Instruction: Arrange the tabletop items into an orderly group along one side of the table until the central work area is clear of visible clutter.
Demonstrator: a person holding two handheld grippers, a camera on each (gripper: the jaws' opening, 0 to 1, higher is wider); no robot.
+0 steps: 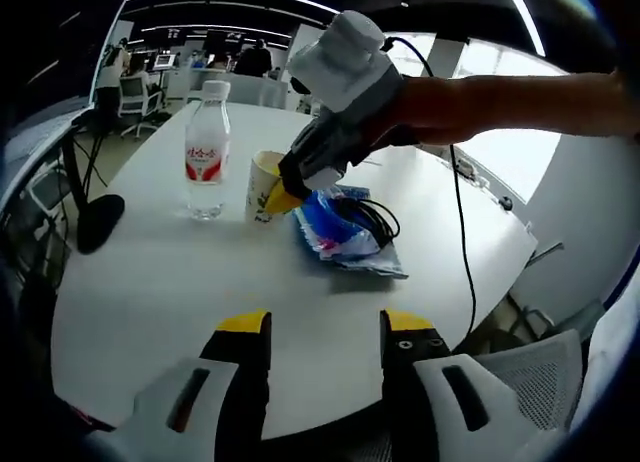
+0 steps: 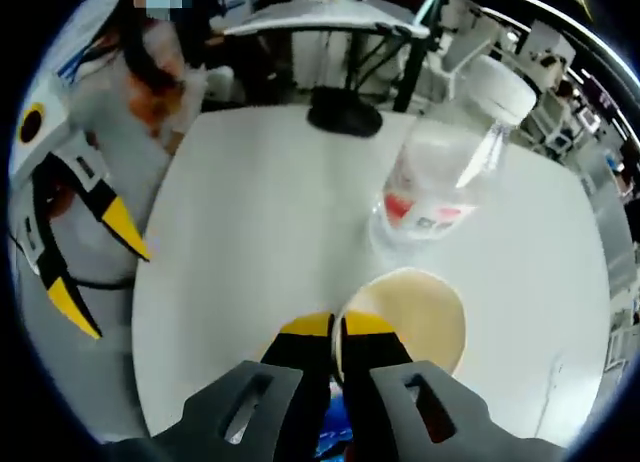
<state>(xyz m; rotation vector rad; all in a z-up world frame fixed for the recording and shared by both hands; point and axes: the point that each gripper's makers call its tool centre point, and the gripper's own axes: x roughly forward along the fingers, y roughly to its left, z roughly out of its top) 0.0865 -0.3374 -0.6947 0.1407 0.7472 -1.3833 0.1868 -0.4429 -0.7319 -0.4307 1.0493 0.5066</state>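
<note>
Left claw (image 1: 325,327) gapes idle, my right claw (image 2: 337,330) pinches paper cup (image 2: 405,317) rim beside bottle (image 2: 440,182); blue packet (image 1: 340,232) unsorted.

A black round lamp base (image 1: 100,220) stands on the white tabletop (image 1: 170,292) near its edge, and a thin black pole (image 1: 72,167) rises from it. Behind the tabletop there are white office chairs (image 1: 133,99) and desks with monitors (image 1: 163,60). A white mesh chair (image 1: 535,372) stands near the tabletop edge. Bright windows (image 1: 505,132) fill the far wall.
</note>
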